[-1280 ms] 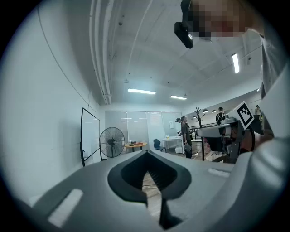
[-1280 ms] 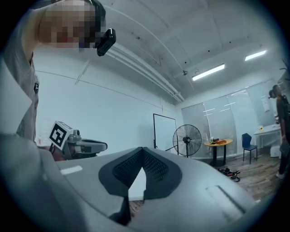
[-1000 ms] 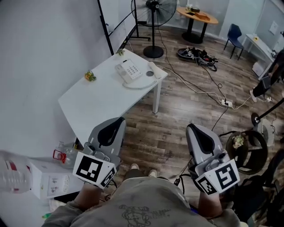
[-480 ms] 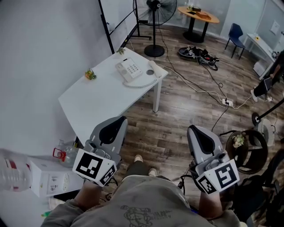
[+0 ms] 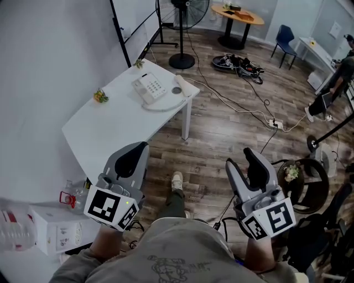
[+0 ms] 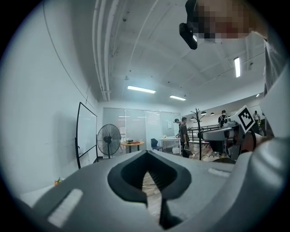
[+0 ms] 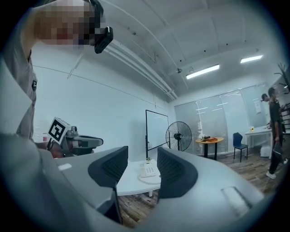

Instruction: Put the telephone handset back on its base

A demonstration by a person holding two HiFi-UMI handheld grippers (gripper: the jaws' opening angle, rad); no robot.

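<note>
The white telephone base [image 5: 148, 88] sits at the far end of a white table [image 5: 110, 130]. Its handset [image 5: 180, 84] lies off the base, just to the right, joined to it by a curled cord. Both grippers are held level, well short of the table and over the wooden floor. My left gripper [image 5: 138, 149] is shut with nothing in it, its pads meeting in the left gripper view [image 6: 146, 179]. My right gripper [image 5: 243, 161] has just been opening and stands open and empty. The telephone [image 7: 148, 170] shows far off through the gap between its jaws.
A small yellow-green object [image 5: 100, 95] lies on the table's left edge. A standing fan [image 5: 181, 33], a whiteboard stand, a round orange table [image 5: 239, 15] and a blue chair [image 5: 284, 37] stand beyond. Cables [image 5: 243, 108] cross the floor. A box [image 5: 52, 228] and a bottle [image 5: 14, 232] sit at lower left.
The right gripper's jaws went from shut to open. Both grippers and the view have moved a little toward the table, and a foot has stepped forward.
</note>
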